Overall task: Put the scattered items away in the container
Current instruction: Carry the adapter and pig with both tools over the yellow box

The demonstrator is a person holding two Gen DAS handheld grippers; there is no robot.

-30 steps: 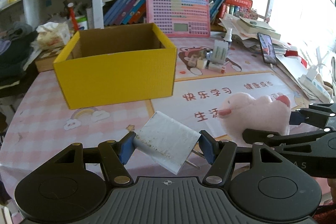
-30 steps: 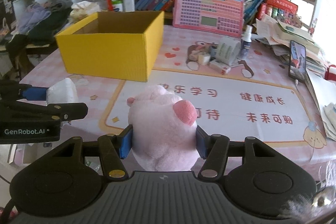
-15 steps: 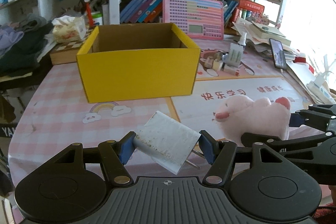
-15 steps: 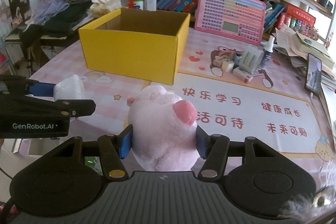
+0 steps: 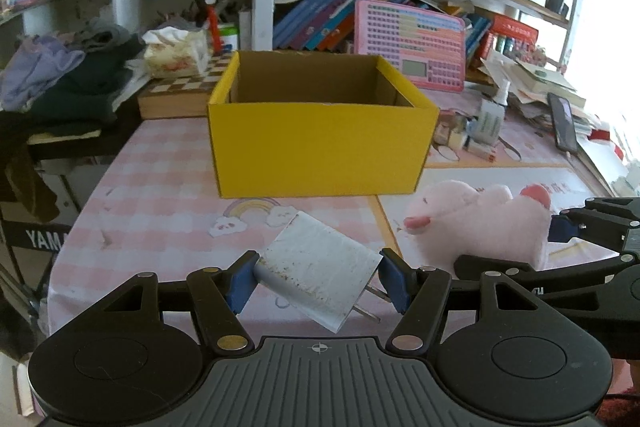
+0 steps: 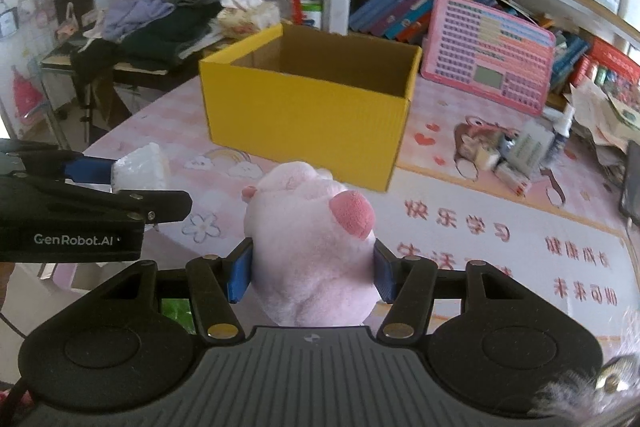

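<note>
left gripper [image 5: 318, 277] clamped on white charger [image 5: 318, 273] | right gripper [image 6: 312, 273] clamped on pink plush [image 6: 314, 251] | both short of yellow box [image 5: 320, 153] | box interior: nothing visible | small items at table's far edge [image 5: 476, 135] left

The near wall of the yellow box [image 5: 320, 151] hides its floor in both views. The pink plush toy [image 6: 316, 247] covers the right gripper's inner pads. The small items [image 6: 516, 151] beside the box are blurred. The phone [image 6: 632, 179] is cut off by the frame edge.
</note>
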